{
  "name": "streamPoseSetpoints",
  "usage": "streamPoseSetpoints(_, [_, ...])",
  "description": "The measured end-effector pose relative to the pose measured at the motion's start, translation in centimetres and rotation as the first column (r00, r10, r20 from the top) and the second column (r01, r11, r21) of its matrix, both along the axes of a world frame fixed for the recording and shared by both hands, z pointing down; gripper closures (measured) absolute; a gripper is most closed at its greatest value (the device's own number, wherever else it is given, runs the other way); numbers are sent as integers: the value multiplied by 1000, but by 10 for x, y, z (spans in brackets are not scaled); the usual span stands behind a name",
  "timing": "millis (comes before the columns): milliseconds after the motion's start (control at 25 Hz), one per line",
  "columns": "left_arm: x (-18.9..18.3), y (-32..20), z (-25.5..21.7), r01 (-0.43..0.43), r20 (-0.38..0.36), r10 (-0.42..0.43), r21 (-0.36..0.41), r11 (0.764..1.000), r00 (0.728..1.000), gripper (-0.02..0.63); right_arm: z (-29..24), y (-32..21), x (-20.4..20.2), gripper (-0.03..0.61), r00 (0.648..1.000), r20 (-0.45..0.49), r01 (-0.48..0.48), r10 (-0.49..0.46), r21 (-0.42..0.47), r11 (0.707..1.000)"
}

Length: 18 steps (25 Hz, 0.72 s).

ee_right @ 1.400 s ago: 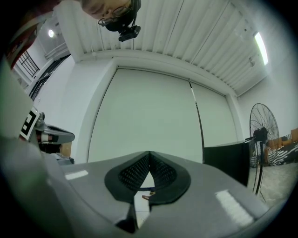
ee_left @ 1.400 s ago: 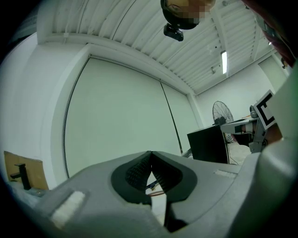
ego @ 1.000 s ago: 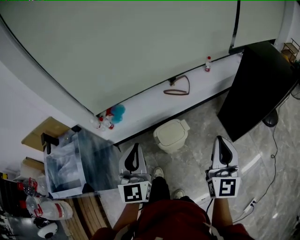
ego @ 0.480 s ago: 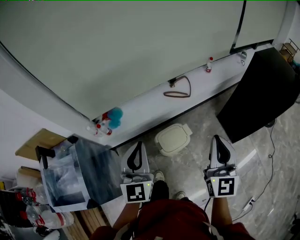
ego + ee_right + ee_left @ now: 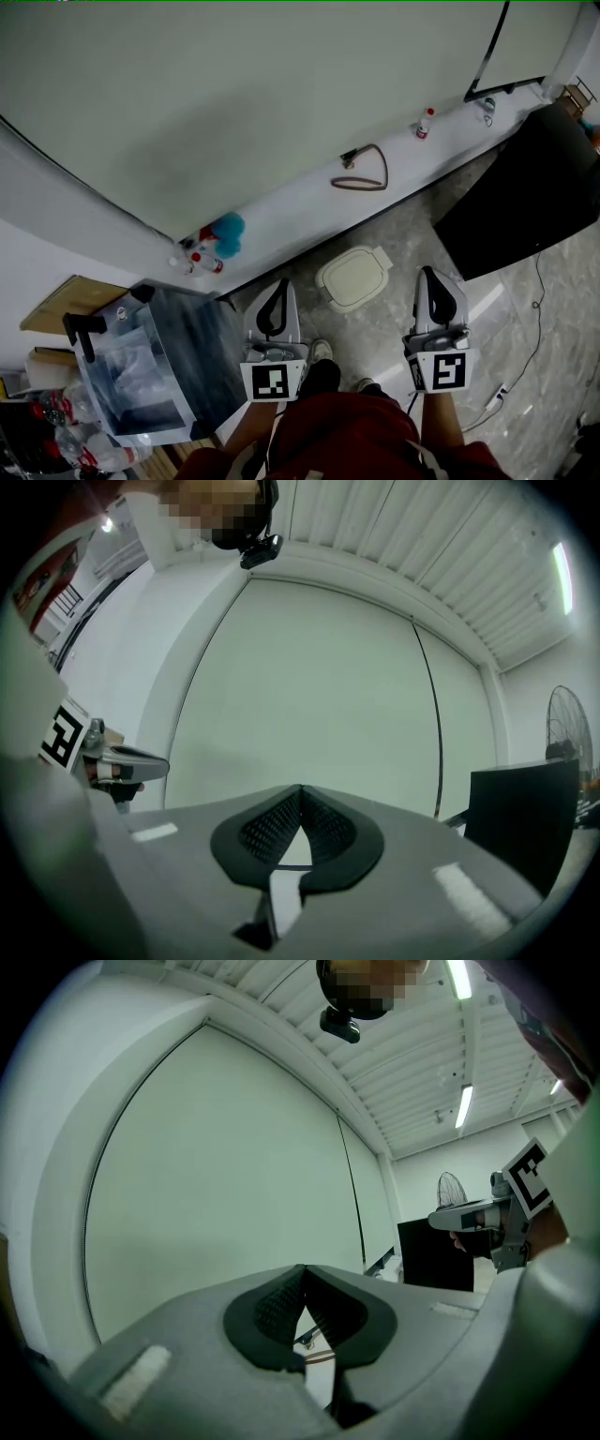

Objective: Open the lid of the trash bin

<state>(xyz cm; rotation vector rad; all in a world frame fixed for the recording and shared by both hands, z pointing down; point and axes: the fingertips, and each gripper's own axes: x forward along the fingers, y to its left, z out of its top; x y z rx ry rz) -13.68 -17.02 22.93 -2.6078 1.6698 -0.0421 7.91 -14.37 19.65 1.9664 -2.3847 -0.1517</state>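
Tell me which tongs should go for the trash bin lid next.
Right, by a little. The trash bin stands between the left tongs and the right tongs, about equally near each, but the tab on its lid juts toward the right side. Both tongs are shut and empty.

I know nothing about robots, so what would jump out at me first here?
Two white hand-held tools, the left tool and the right tool, point forward with jaws together, holding nothing. On the floor just ahead, between them, sits a cream bin, closed. A huge pale wall fills the background.
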Motion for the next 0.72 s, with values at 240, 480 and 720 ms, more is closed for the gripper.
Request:
streamPoseSetpoints(240, [-13,-26,25,-41,-4,41,-47,998,999,612,12,-20,-27,580,999,-34,-11,10,-25,1000])
streamPoseSetpoints(480, [-7,-38,58,-70,14,71,-83,994,997,612,42,-22,-26,578,999,-40,-39,35,-88,995])
streamPoseSetpoints(720, [10,-46,102,-69,41,75,-136,988,996,612,88,-30,-12,578,999,-26,-31,27,-181,983])
